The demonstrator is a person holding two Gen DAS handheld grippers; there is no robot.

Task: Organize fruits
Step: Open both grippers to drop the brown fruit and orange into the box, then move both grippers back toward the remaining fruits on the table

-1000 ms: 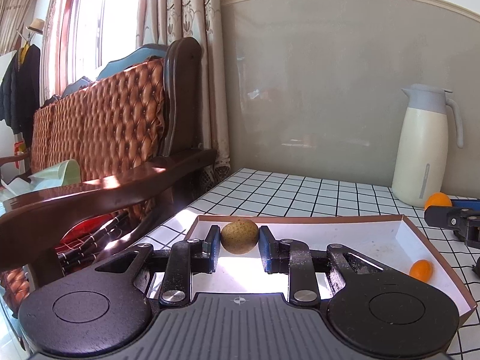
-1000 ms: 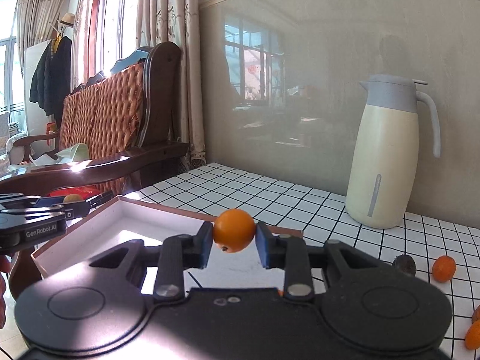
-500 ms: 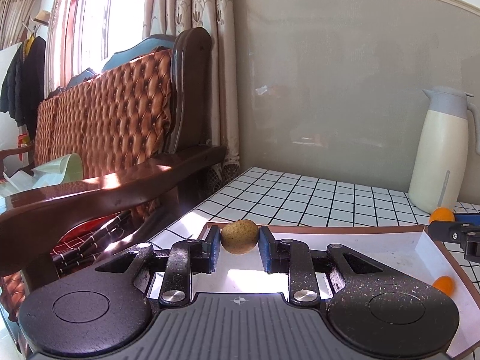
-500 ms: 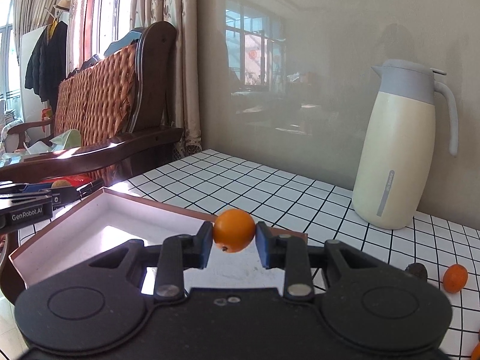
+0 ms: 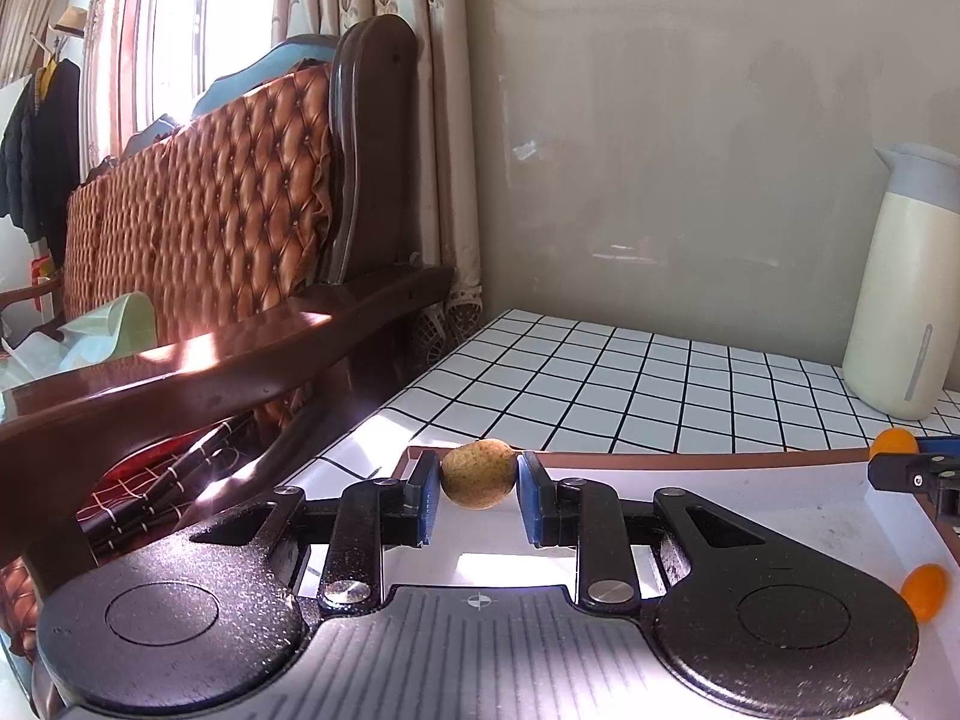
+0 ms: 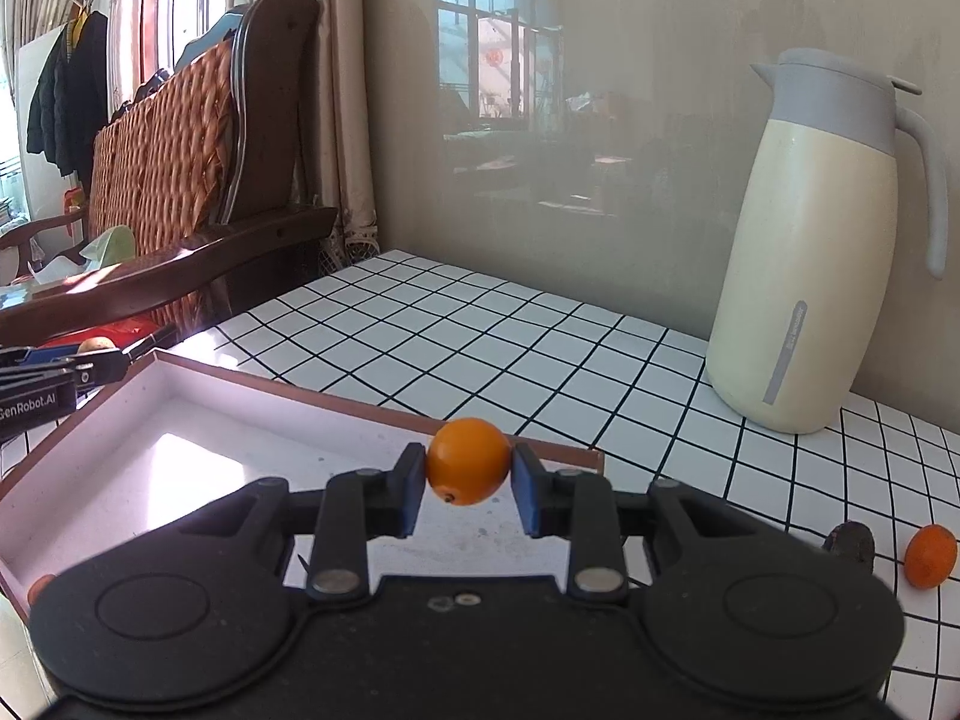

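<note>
Over the box [image 6: 90,456] on the desk [image 6: 480,330], my left gripper [image 5: 479,483] jaws pinch a brown fruit [image 5: 479,473]; right gripper [image 6: 468,477] jaws pinch an orange fruit [image 6: 468,461].

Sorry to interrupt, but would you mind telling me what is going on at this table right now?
A person is sorting fruit with two handheld grippers. The left gripper is shut on a brownish-green fruit, and the right gripper is shut on a small orange fruit. Both are held over the shallow white box on the checked tabletop. One orange fruit already lies in the box; another waits on the table near the thermos jug.
</note>
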